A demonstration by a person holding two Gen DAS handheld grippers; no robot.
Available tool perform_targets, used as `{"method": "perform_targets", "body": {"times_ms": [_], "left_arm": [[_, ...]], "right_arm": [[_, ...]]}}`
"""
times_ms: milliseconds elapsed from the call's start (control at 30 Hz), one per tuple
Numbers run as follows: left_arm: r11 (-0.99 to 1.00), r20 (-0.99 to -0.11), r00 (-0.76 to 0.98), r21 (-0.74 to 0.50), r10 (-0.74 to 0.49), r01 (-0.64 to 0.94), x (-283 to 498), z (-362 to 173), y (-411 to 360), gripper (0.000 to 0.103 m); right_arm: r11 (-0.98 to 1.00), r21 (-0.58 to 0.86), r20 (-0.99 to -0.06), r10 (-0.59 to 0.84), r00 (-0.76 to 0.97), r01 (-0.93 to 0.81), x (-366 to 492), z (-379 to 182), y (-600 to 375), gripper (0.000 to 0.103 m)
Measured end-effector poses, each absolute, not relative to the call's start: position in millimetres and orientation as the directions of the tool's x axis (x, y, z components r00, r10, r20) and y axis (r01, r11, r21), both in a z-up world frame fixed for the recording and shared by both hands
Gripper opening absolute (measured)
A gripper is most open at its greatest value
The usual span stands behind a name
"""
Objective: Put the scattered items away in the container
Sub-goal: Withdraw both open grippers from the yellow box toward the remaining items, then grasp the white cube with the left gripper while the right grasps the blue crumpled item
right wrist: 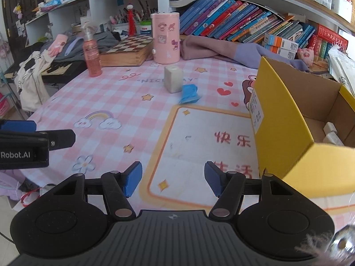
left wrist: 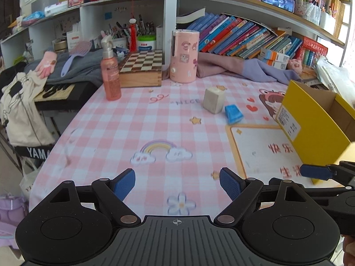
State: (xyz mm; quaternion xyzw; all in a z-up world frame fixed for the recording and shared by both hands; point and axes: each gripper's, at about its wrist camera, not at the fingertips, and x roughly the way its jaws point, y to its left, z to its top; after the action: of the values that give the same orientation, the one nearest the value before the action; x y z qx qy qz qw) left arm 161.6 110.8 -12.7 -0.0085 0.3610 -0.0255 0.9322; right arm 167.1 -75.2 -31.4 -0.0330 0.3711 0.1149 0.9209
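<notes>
Left gripper [left wrist: 177, 185]: blue-padded fingers spread wide, nothing between them, held low over the pink-and-white checked tablecloth [left wrist: 137, 128] above a printed flower. Its side shows at the left edge of the right wrist view [right wrist: 33, 141].

Right gripper [right wrist: 173, 178]: fingers likewise spread apart and empty, over the orange-bordered white panel of the cloth with red Chinese characters. One blue fingertip [left wrist: 315, 172] shows at the right edge of the left wrist view, just beside the near corner of the box.

Container: open yellow cardboard box [right wrist: 286, 119] with brown inside, standing at the right of the table; a white printed label sits on its left outer wall. Inside, near the bottom, a couple of small white blocks [right wrist: 331, 132] are visible.

Items on the cloth: a small off-white rectangular block [right wrist: 173, 78] stands upright near the middle of the table. A small blue crumpled packet [right wrist: 188, 94] lies just beside it on the near right; contact between them cannot be judged. Both are well apart from the grippers and to the left of the box.

Background: pink cylindrical case with cartoon stickers [right wrist: 165, 37], wooden chessboard box [right wrist: 128, 51], pink spray bottle [right wrist: 91, 53], and a folded pink-and-lilac cloth [right wrist: 221, 51] below a row of leaning books [right wrist: 239, 22].
</notes>
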Motion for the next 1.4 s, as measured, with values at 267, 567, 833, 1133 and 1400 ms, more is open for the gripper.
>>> {"method": "perform_targets", "body": {"times_ms": [267,567,833,1133,1400], "left_arm": [[0.999,-0.67,0.741,-0.006,-0.038,0.046,209.5,-13.2,98.8,0.086],[0.998,-0.674,0.737,-0.01,-0.054,0.064,267.5,-9.8,91.8,0.086],[0.996,-0.677,0.735,0.022,-0.045,0.082,307.6,-8.7,90.4,0.086],[0.996,-0.704,0.708,0.005,-0.058,0.087,342.1,-20.2,88.7,0.086],[0.995,-0.72,0.689,-0.015,-0.082,0.103,361.6,-31.6,80.3,0.086]], "right_arm": [[0.977,0.064,-0.682,0.19,0.707,-0.201,220.4,-31.8,-83.7,0.061],[0.981,0.079,-0.68,0.182,0.71,-0.176,281.4,-37.4,-79.6,0.061],[0.981,0.063,-0.718,0.171,0.674,-0.181,330.7,-55.0,-66.3,0.061],[0.979,0.035,-0.75,0.16,0.642,-0.203,369.0,-72.9,-51.0,0.058],[0.977,0.015,-0.75,0.152,0.644,-0.213,382.8,-78.7,-49.8,0.043]]}}
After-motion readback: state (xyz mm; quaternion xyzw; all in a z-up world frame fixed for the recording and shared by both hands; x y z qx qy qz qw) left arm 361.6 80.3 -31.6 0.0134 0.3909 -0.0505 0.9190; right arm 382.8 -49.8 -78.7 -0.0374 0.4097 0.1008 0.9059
